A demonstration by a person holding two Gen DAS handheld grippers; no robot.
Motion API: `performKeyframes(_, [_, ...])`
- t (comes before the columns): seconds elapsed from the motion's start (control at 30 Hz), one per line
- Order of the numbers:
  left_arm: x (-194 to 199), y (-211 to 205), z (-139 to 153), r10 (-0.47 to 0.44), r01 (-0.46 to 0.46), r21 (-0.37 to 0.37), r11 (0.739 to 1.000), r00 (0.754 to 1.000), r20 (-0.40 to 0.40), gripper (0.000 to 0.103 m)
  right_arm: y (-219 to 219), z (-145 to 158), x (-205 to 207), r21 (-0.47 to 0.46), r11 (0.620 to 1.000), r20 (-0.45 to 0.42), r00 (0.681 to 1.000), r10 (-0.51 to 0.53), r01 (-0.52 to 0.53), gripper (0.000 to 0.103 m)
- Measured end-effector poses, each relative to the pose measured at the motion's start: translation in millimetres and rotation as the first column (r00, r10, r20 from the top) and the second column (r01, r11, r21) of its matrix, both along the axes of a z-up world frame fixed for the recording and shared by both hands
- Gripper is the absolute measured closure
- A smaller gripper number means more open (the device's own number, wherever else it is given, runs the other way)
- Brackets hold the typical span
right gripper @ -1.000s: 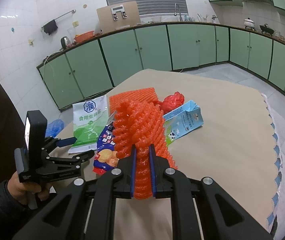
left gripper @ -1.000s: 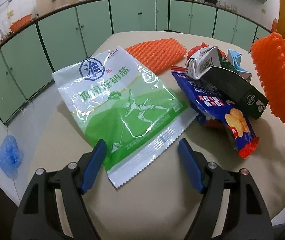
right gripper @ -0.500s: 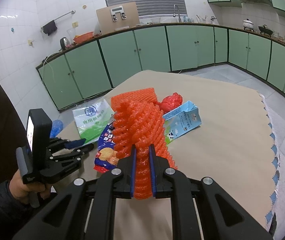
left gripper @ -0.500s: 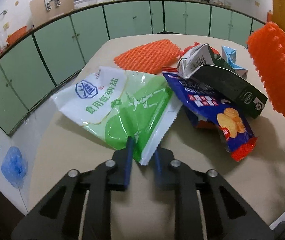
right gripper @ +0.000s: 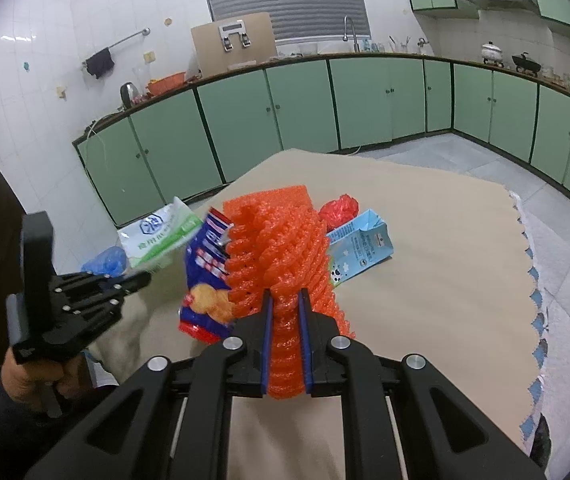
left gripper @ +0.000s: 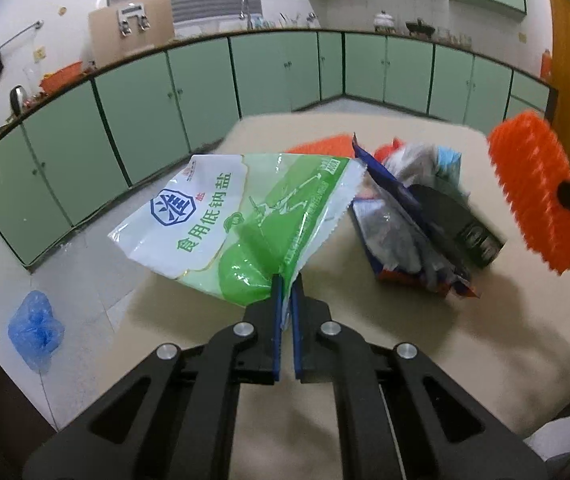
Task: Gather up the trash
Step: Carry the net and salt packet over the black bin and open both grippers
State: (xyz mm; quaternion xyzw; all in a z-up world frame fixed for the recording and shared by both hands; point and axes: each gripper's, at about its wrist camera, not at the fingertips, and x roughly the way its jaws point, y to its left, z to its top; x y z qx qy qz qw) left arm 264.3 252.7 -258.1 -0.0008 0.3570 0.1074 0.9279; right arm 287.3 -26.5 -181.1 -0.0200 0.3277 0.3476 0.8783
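Note:
A green and white salt bag [left gripper: 221,216] hangs lifted off the beige table [left gripper: 365,340], and my left gripper [left gripper: 285,280] is shut on its near corner. In the right wrist view the same bag [right gripper: 161,232] sticks out past the left gripper [right gripper: 145,280], which a person's hand [right gripper: 25,376] holds. My right gripper [right gripper: 285,296] is shut on an orange foam net [right gripper: 281,248], held up above the table; it also shows as the foam net [left gripper: 533,184] at the right of the left wrist view. A blue crisp bag [left gripper: 401,240], a black carton [left gripper: 461,224], a light blue milk carton [right gripper: 361,244] and a red plastic bag [right gripper: 339,208] lie piled on the table.
A second, flat orange net [right gripper: 269,200] lies behind the pile. A blue plastic bag [left gripper: 35,328] sits on the tiled floor left of the table. Green cabinets line the walls. The table's right half [right gripper: 445,260] is bare cloth with a scalloped edge.
My left gripper went from wide open to shut on the salt bag's corner and lifted it off the table. The crisp bag has shifted. The right gripper kept still with the net.

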Motion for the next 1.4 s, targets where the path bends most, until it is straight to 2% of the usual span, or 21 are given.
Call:
performKeyframes(0.23, [-23,-14,29,0.015,-0.014,-0.015,1.0,0.999,0.048,0.1,-16,20,-15,0.032,0.999,0.036,0.999,-0.009,0.007,0.091])
performKeyframes(0.57, [-50,-60,59,-0.052,0.053,-0.009,0.999,0.994,0.1,0.1,-56,40,-44,0.055,0.997,0.075,0.996,-0.054,0.05,0.091])
performKeyframes(1.07, [-54,-127,84,-0.177,0.177,0.013,0.984,0.973,0.148,0.1,-126,38,-59,0.072,0.981,0.045,0.982,-0.183,0.18,0.091])
performKeyframes(1.13, [-48,-129,80,-0.181,0.18,0.024,0.983,0.975,0.127,0.1,-132,38,-61,0.074,0.979,0.046,0.98,-0.196,0.192,0.091])
performKeyframes(1.3, [-28,-122,52,-0.16,0.159,0.057,0.986,0.987,0.004,0.1,-143,37,-63,0.082,0.975,0.045,0.976,-0.212,0.208,0.091])
performKeyframes(1.4, [-28,-113,46,-0.132,0.133,0.071,0.989,0.991,-0.023,0.1,-145,36,-64,0.091,0.973,0.039,0.976,-0.216,0.212,0.091])
